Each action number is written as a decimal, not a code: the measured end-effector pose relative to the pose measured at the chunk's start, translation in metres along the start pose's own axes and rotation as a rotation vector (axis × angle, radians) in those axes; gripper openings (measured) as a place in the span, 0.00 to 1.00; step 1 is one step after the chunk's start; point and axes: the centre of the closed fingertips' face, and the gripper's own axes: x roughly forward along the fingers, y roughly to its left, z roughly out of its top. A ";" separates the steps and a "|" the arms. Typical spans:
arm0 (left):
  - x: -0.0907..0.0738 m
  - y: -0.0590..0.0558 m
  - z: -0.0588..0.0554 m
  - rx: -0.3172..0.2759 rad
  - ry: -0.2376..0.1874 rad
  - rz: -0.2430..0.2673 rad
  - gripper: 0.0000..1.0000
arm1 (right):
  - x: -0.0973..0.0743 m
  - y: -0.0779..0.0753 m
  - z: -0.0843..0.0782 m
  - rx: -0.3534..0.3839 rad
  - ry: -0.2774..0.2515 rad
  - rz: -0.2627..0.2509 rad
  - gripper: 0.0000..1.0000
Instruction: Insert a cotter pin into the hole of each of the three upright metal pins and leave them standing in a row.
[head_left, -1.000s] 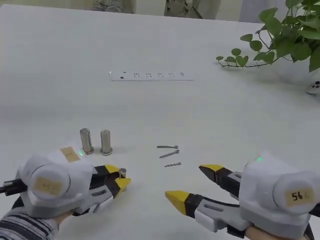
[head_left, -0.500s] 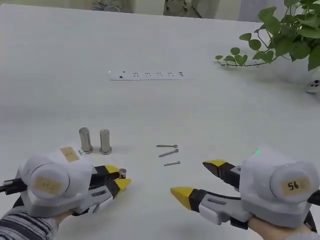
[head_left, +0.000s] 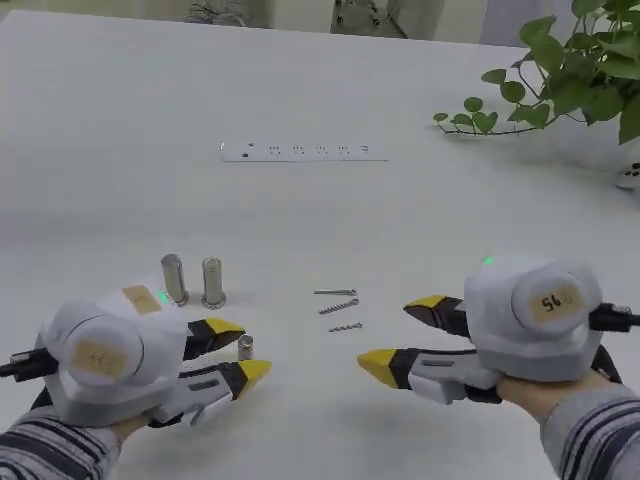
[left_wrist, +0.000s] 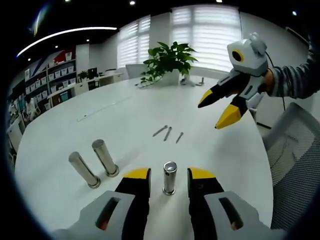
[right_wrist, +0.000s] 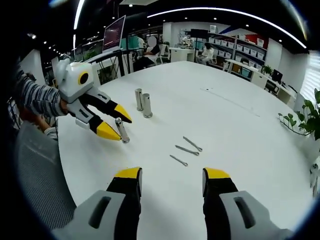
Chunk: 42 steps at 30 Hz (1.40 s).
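Cotter pins (head_left: 338, 307): three lie loose on the white surface (head_left: 330, 210), one behind the other and roughly parallel, none fitted to a pin. In my right gripper view they rest just ahead of the jaws (right_wrist: 186, 150).

First metal pin (head_left: 173, 278): upright on its base, to the left of the cotter pins and well apart from them.

Second metal pin (head_left: 212, 282): upright just beside the first, the two not touching. I see the pair side by side in the left gripper view (left_wrist: 106, 157).

Third metal pin (head_left: 245, 346): upright, nearer to me than the other two, standing between the jaws of the left claw (head_left: 252, 348).

Left claw: released. In its own view (left_wrist: 169, 174) the yellow-tipped jaws stand either side of the third metal pin (left_wrist: 169, 177), with a gap showing on each side.

Right claw (head_left: 385, 333): released, with the jaws spread wide and nothing between them. I hold it off the surface, just right of the cotter pins, tips pointing left.

Background: a white power strip (head_left: 303, 151) lies farther back on the surface, and a leafy potted plant (head_left: 580, 60) stands at the far right.
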 end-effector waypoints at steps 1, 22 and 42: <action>-0.002 0.000 0.001 -0.005 -0.002 0.007 0.29 | 0.002 -0.001 0.000 -0.012 0.007 0.014 0.44; -0.038 -0.009 0.006 -0.127 -0.033 0.127 0.63 | 0.043 -0.010 -0.008 -0.218 0.213 0.171 0.20; -0.070 -0.005 0.003 -0.159 -0.051 0.232 0.63 | 0.070 -0.009 -0.015 -0.295 0.314 0.320 0.07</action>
